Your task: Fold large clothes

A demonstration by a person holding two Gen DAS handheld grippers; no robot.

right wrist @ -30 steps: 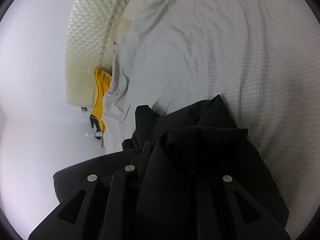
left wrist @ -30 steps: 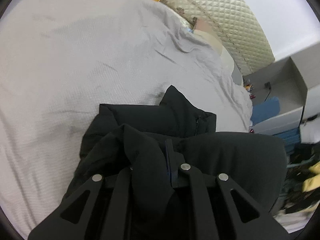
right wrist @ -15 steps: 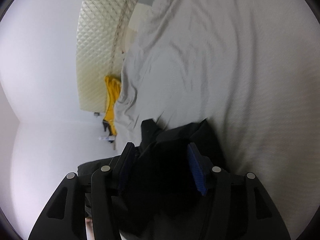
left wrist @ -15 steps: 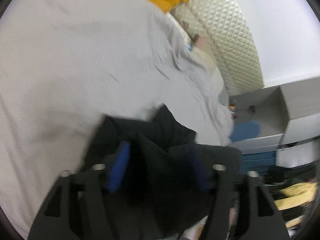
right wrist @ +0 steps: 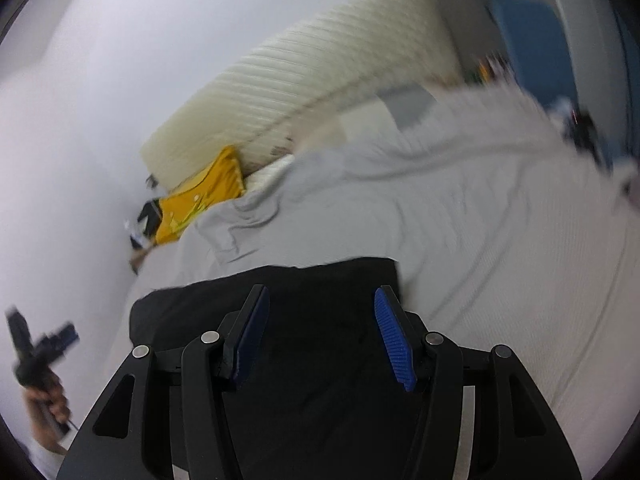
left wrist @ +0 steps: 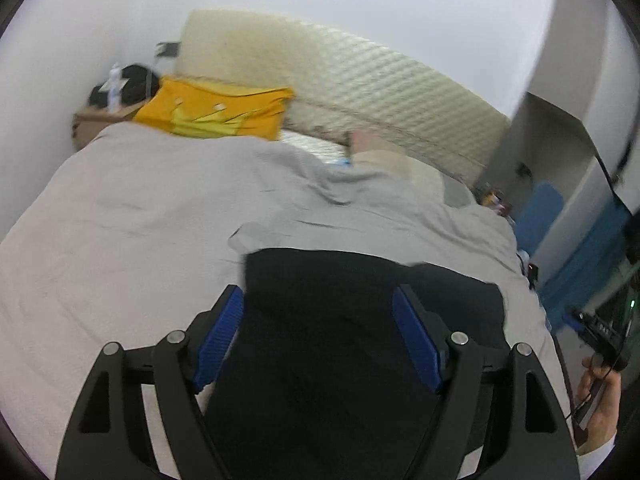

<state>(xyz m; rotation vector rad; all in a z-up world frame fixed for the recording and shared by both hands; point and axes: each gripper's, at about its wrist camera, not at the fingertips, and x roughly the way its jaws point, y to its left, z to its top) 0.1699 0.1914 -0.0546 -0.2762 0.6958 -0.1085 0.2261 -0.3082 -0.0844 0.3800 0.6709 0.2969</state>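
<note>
Left wrist view: my left gripper [left wrist: 318, 304] is spread wide, blue pads [left wrist: 416, 344] bare, nothing held. Black jacket [left wrist: 360, 320] lies folded on the grey bedspread [left wrist: 140, 208], below and between the fingers. Right wrist view: my right gripper [right wrist: 320, 308] is also wide open and empty, above the same jacket [right wrist: 320, 360]. Yellow cloth [left wrist: 216, 114] sits by the quilted headboard [left wrist: 380, 88], well apart from the jacket. Both views are blurred.

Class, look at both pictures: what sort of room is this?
Most likely a bedroom: a bed under a grey sheet, a quilted headboard against the wall, and a black garment lying on the bed.
</note>
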